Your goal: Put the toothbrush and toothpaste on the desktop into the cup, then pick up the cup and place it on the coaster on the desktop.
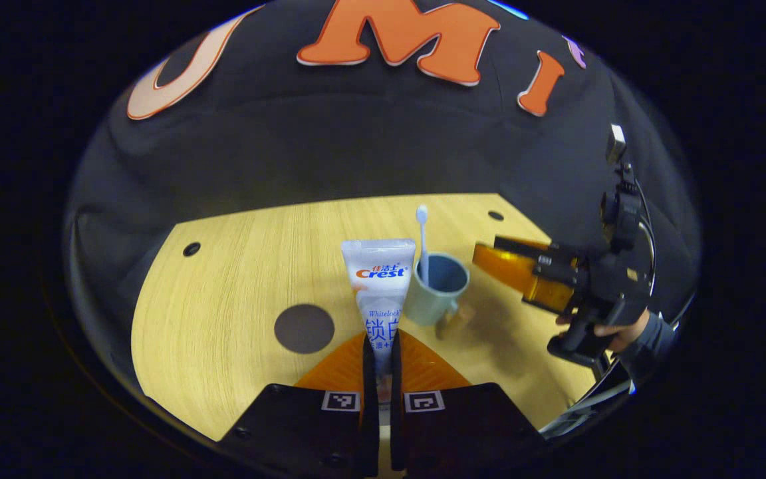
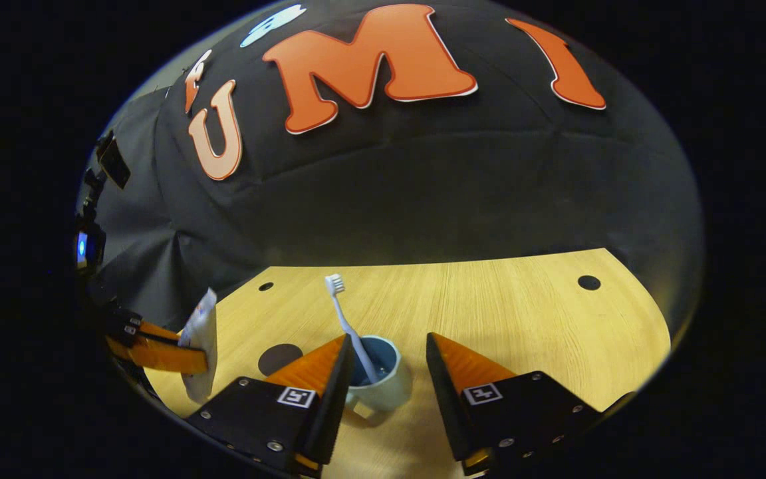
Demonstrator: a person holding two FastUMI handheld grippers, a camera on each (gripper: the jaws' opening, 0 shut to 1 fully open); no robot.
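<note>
Grasping the toothpaste (image 1: 380,293), left gripper (image 1: 379,372) nears the cup (image 1: 435,290); right gripper (image 2: 386,372) released above its rim.

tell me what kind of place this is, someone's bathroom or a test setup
Most likely a staged recording booth, not a bathroom: black cloth wall behind a bare wooden desktop with round holes, plus a hand-held claw. The cup, toothbrush and toothpaste look like props.

A black cloth wall (image 2: 423,186) is hanging behind the tabletop (image 2: 522,319). Light wood grain is showing, with small dark holes (image 2: 588,283) sitting near its far corners.
</note>
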